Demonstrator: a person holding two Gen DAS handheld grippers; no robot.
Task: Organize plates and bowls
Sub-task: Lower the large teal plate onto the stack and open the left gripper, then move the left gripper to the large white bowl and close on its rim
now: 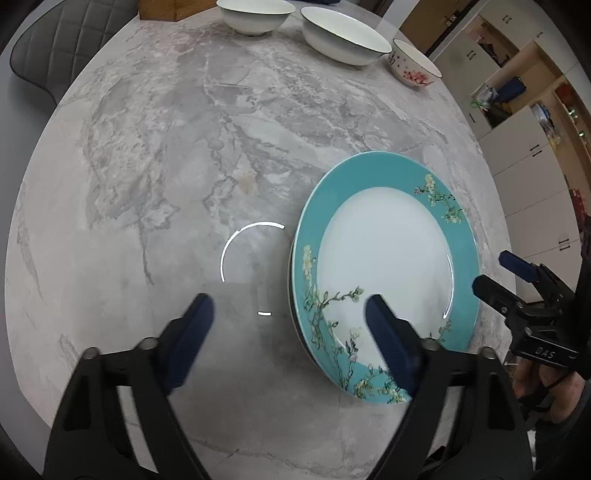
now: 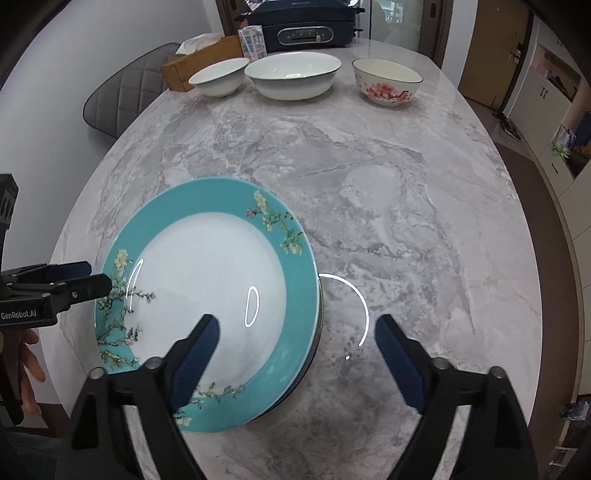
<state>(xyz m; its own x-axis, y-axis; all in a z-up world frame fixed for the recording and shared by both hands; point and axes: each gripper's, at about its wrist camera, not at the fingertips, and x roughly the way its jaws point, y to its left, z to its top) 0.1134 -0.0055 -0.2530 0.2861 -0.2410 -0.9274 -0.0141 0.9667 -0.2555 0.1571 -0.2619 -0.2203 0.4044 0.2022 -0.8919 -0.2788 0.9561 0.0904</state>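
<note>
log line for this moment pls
left gripper open | right gripper open | teal plate stacked on table | bowls unstacked

Beneath the teal-rimmed plate (image 2: pixel 207 280) a lower plate (image 2: pixel 316 354) is being hidden almost wholly; only a dark sliver of its edge is being shown, and how many lie there cannot be told. The small white bowl (image 1: pixel 255 14) and the wooden box (image 1: pixel 173 9) are being cut off by the top edge of the left wrist view. The dark appliance (image 2: pixel 303 27) is being clipped at the top of the right wrist view. The carton (image 2: pixel 253 42) print is too small to be read. The person's hand (image 2: pixel 27 365) is being largely covered by the left gripper (image 2: pixel 79 277) body.
</note>
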